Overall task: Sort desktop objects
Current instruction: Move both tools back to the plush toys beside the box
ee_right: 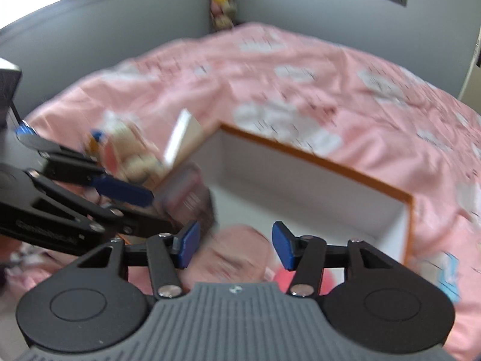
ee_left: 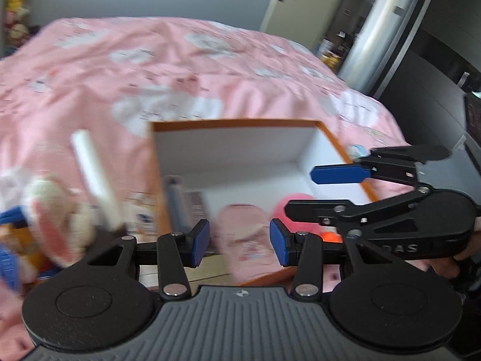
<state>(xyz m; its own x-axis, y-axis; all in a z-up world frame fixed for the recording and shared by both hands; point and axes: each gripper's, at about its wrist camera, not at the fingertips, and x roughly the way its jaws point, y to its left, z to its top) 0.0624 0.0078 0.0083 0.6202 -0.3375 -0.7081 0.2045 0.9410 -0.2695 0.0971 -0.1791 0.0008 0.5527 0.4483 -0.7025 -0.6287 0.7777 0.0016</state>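
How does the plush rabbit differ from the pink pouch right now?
The plush rabbit is cream with a pink-lined ear; the pink pouch is pink all over with a faint print. The rabbit lies outside the box, beside its orange wall; the pouch lies inside it. The rabbit looks lumpy, the pouch flatter. Both look soft.

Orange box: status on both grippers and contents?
Left gripper and right gripper open, empty, above the orange box. Pink item inside. Plush toy outside at left. Nothing blocking.
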